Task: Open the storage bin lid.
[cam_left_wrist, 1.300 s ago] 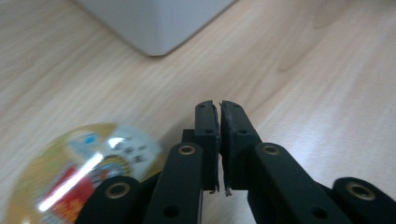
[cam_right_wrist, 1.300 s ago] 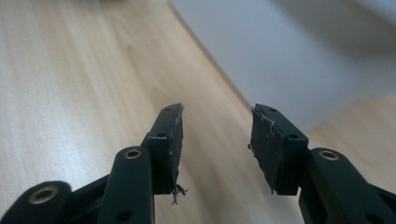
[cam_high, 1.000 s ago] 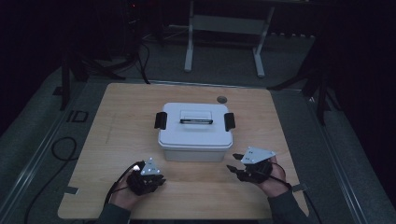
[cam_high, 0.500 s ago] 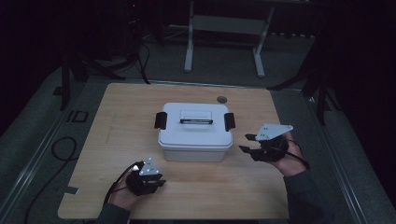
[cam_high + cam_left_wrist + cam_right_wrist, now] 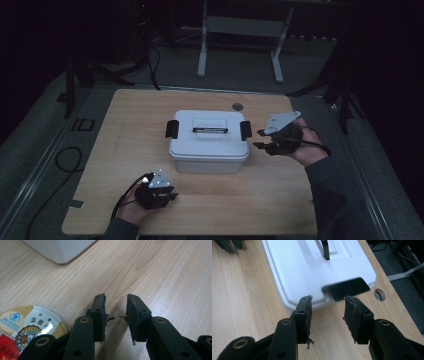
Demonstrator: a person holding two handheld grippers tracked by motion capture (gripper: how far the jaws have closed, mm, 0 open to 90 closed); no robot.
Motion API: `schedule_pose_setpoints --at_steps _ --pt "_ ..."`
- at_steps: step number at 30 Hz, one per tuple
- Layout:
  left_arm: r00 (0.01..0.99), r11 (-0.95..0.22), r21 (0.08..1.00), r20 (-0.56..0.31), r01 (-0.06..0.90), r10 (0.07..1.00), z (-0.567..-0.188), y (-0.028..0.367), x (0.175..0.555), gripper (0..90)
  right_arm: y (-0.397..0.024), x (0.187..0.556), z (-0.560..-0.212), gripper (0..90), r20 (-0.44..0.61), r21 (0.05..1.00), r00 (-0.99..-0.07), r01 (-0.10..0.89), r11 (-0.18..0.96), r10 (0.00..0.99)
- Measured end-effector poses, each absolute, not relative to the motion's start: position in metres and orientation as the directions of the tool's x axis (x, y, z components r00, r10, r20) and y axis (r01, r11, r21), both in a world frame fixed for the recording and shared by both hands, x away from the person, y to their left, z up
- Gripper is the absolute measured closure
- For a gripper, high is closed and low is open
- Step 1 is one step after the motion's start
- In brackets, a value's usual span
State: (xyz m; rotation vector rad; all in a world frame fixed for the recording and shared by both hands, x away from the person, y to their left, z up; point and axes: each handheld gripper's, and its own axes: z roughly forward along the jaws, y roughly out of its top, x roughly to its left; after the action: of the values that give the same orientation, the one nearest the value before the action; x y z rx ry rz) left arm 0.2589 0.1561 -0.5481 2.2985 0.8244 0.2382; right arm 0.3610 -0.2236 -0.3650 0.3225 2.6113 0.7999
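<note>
Right gripper (image 5: 264, 139) has lifted off the near table edge and swung up beside the white lidded plastic box (image 5: 209, 141) mid-table on the light wooden table (image 5: 125, 120); its jaws have been closing a little, nothing between them, aimed at the black right-hand latch (image 5: 348, 288). Left gripper (image 5: 171, 194) stayed near the front edge, jaws opening slightly, empty. Step looks like unlatching: next, line the right pads up on that clip.
</note>
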Motion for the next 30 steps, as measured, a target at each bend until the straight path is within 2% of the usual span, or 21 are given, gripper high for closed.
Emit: schedule_pose_setpoints --at_steps 12,30 --pt "0.785 -0.568 0.656 -0.062 0.498 0.616 -0.548 0.156 0.259 68.1 -0.195 0.379 -0.346 57.5 -0.324 0.509 -0.918 0.036 0.86 0.23" --pt "0.787 -0.565 0.658 -0.072 0.499 0.612 -0.549 0.157 0.259 68.1 -0.159 0.394 -0.33 57.7 -0.331 0.418 -0.932 -0.005 0.908 0.147"
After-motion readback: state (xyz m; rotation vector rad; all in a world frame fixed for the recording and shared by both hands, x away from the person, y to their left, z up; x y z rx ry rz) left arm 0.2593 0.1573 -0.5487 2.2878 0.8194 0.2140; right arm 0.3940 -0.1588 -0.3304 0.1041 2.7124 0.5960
